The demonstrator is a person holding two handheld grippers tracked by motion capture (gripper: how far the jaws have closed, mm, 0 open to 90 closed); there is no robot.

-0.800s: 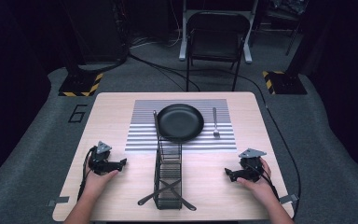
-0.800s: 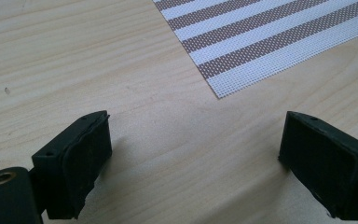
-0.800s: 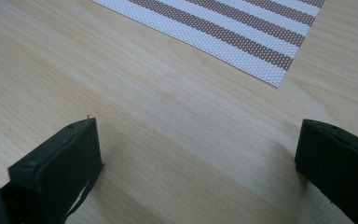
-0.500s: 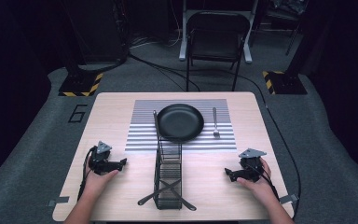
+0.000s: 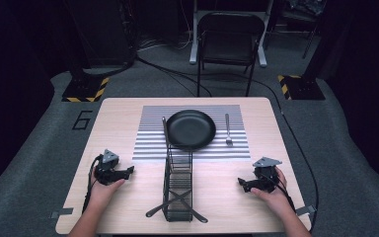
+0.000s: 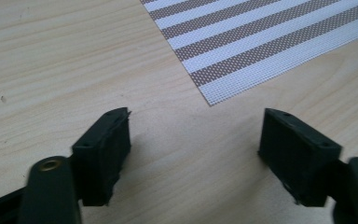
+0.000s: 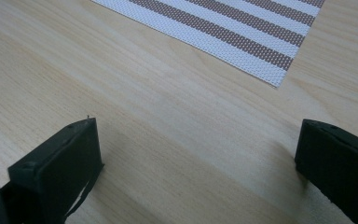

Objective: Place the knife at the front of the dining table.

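Observation:
A black plate (image 5: 191, 129) lies on a striped placemat (image 5: 148, 143) at the table's middle back, with a fork (image 5: 228, 130) to its right and a dark utensil (image 5: 164, 129) at its left edge. A black wire rack (image 5: 178, 185) stands in front of the mat, with two crossed utensils (image 5: 176, 205) at its near end. My left gripper (image 5: 128, 171) rests on the wood at the left, open, nothing between its fingers (image 6: 103, 154). My right gripper (image 5: 242, 183) rests at the right, open and empty, its fingers (image 7: 58, 169) over bare wood near the mat's corner (image 7: 275, 79).
The wooden table (image 5: 118, 113) stands on grey carpet. A black folding chair (image 5: 227, 42) stands behind the table. Hazard-striped bases (image 5: 86, 89) sit on the floor at the back left and back right. Cables run across the floor.

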